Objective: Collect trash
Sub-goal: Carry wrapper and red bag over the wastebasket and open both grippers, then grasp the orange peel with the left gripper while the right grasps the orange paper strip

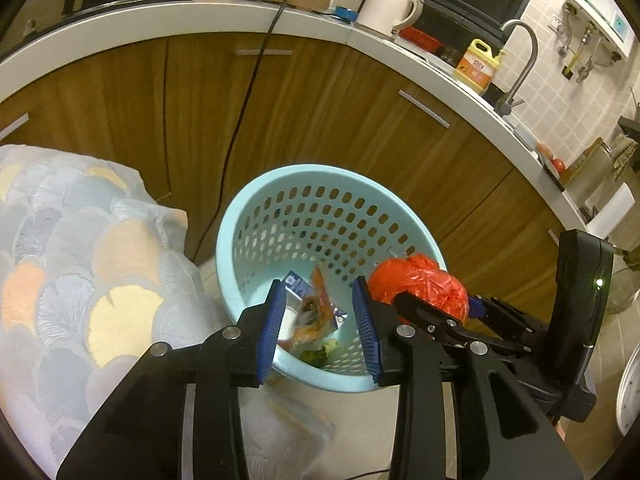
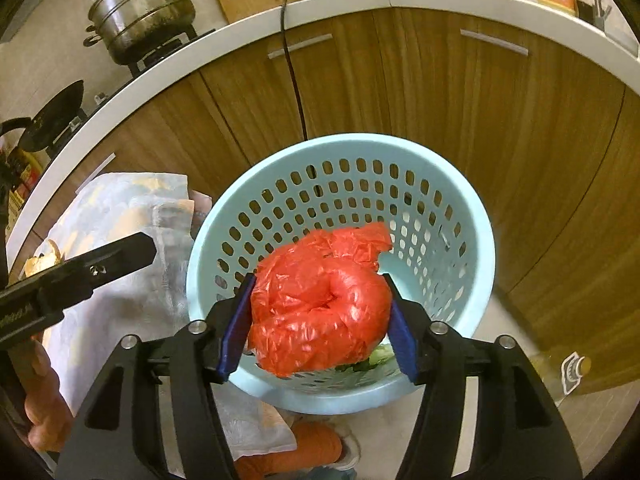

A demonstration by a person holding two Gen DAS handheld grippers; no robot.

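Note:
A light blue perforated basket (image 1: 240,216) stands on the floor in front of wooden cabinets. My left gripper (image 1: 320,320) hangs over its near rim, open; the snack wrappers (image 1: 312,312) seen between its blue pads lie inside the basket, along with green leaf scraps (image 1: 316,356). In the right wrist view my right gripper (image 2: 320,320) holds a crumpled red plastic bag (image 2: 320,296) above the basket (image 2: 480,240), and the bag fills the gap and touches both pads. The same bag (image 1: 420,284) shows at the basket's right rim in the left wrist view.
A patterned cloth (image 1: 80,260) covers something left of the basket. A black cable (image 1: 248,92) hangs down the cabinet doors. On the counter stand a kettle (image 1: 392,8), a yellow bottle (image 1: 478,66) and a pot (image 2: 144,8). A bottle (image 2: 572,372) stands on the floor at the right.

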